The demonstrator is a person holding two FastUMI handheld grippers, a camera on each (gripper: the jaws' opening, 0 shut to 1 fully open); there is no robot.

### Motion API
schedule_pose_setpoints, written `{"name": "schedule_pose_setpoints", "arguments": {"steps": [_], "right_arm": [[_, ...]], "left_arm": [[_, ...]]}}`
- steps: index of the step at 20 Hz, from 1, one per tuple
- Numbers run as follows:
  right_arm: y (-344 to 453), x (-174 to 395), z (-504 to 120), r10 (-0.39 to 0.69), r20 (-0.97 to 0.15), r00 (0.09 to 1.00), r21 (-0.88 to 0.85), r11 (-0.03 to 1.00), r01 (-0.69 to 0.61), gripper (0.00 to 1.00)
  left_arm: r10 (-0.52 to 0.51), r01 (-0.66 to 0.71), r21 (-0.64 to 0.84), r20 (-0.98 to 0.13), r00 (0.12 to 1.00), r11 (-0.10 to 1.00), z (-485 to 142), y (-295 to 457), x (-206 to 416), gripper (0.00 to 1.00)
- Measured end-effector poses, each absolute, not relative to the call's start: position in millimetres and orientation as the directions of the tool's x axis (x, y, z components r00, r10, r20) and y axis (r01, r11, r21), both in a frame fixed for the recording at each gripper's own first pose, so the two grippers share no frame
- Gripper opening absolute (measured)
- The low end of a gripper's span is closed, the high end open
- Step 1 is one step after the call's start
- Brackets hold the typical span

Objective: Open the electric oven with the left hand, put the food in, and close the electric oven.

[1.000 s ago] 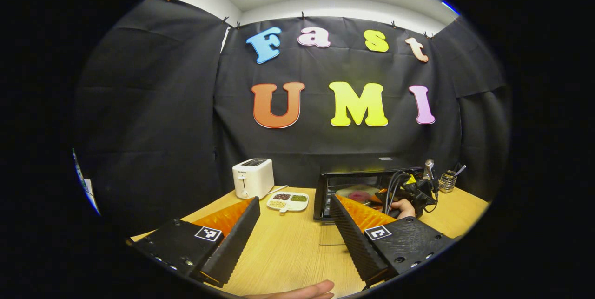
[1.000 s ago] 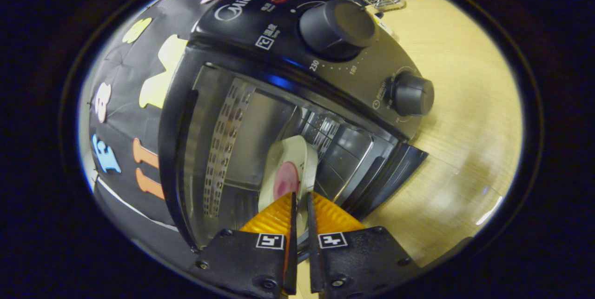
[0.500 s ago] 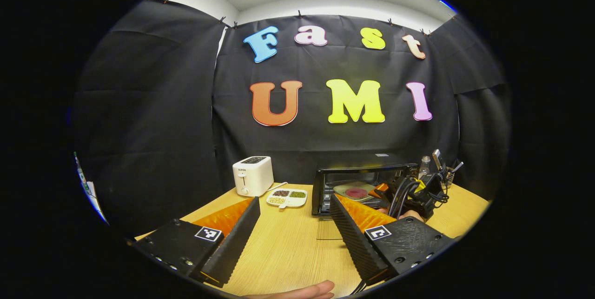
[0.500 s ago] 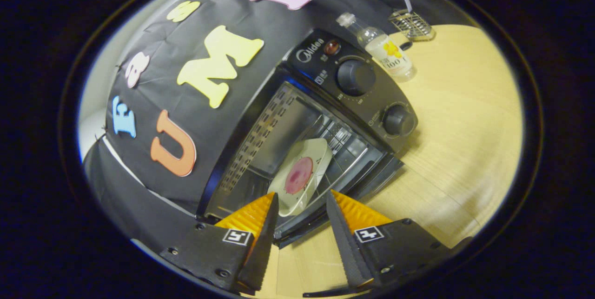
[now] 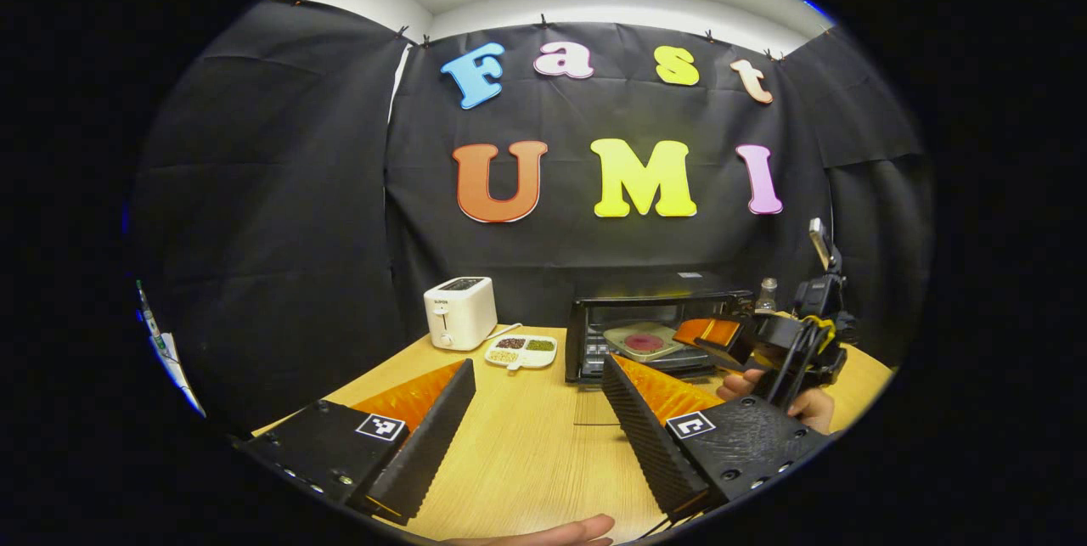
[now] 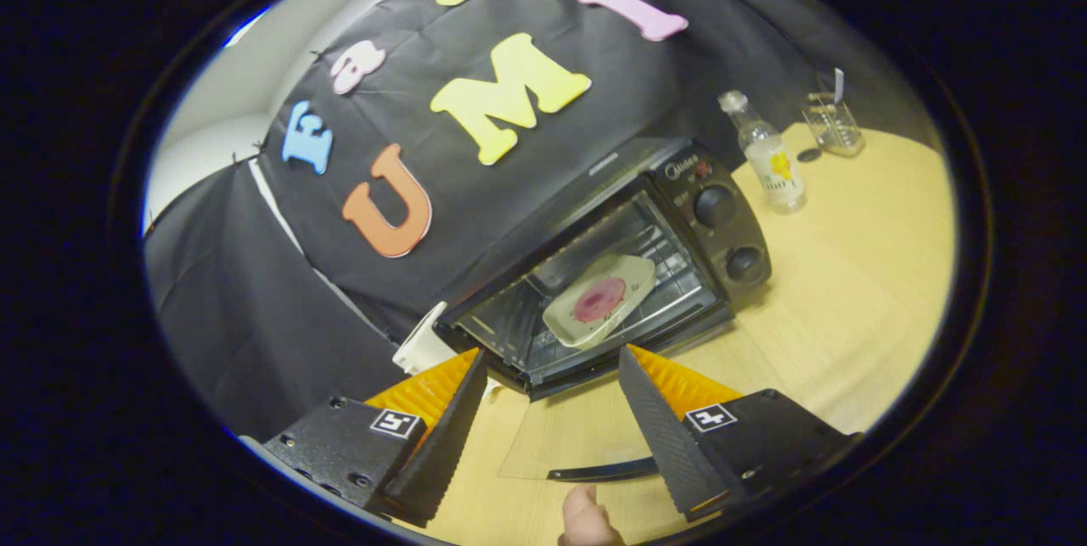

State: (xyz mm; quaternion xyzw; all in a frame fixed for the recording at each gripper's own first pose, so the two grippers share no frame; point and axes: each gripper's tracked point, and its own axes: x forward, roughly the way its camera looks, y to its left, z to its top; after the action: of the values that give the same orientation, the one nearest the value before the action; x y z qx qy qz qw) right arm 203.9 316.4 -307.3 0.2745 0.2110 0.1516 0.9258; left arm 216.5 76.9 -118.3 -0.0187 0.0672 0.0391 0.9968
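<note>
The electric oven [image 6: 611, 274] stands toward the far edge of the worktop [image 6: 849, 274], against the booth's black wall, with its glass door [image 6: 577, 436] folded down flat toward the near side and its handle [image 6: 603, 471] at the door's front edge; inside, on the wire rack, lies a pale plate [image 6: 599, 301] with a round pink piece of food [image 6: 598, 300] at its middle; the plate sits slightly askew on the rack, near the oven's mouth.

In the right gripper view the right tool [image 6: 552, 410] hangs above the lowered door with its fingers spread wide and nothing between them; a fingertip [image 6: 586, 520] of the person's hand shows at the bottom edge. In the left gripper view that same tool [image 5: 722, 334] is seen out in front of the oven's opening, held by a hand [image 5: 807, 402], clear of the plate [image 5: 643, 340].

The left tool [image 5: 539, 410] is over the near part of the worktop, well apart from the oven [image 5: 654, 329], its fingers wide apart and holding nothing; part of a hand [image 5: 543, 531] shows at the bottom edge.

Left of the oven stand a white toaster [image 5: 460, 312] and, just beside it, a small divided dish [image 5: 521, 351] of grains; to the oven's right, near the far edge, are a clear bottle [image 6: 764, 151] and a glass holder [image 6: 832, 123].
</note>
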Motion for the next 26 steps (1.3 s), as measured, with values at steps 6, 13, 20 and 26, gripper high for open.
{"name": "schedule_pose_setpoints", "arguments": {"steps": [6, 13, 20, 26], "right_arm": [[274.6, 163.7, -250.1, 0.419, -0.239, 0.876, 0.469, 0.84, -0.273, 0.92], [182.3, 129.3, -175.5, 0.336, -0.112, 0.935, 0.33, 0.9, -0.284, 0.94], [101.9, 121.8, -112.1, 0.223, 0.014, 0.975, 0.19, 0.956, -0.221, 0.94], [61.8, 120.7, -77.8, 0.143, 0.127, 0.982, 0.06, 0.987, -0.152, 0.94]], "left_arm": [[0.046, -0.053, -0.038, -0.178, 0.983, 0.998, -130.7, 61.2, 220.0, 0.96], [-0.005, -0.001, -0.027, -0.232, 0.973, 1.0, -149.2, 30.5, 229.0, 0.96], [-0.126, 0.115, -0.053, -0.355, 0.926, 0.992, -197.4, -32.7, 246.9, 0.96], [-0.161, 0.168, -0.035, -0.515, 0.842, 0.985, -252.5, -74.7, 259.9, 0.96]]}}
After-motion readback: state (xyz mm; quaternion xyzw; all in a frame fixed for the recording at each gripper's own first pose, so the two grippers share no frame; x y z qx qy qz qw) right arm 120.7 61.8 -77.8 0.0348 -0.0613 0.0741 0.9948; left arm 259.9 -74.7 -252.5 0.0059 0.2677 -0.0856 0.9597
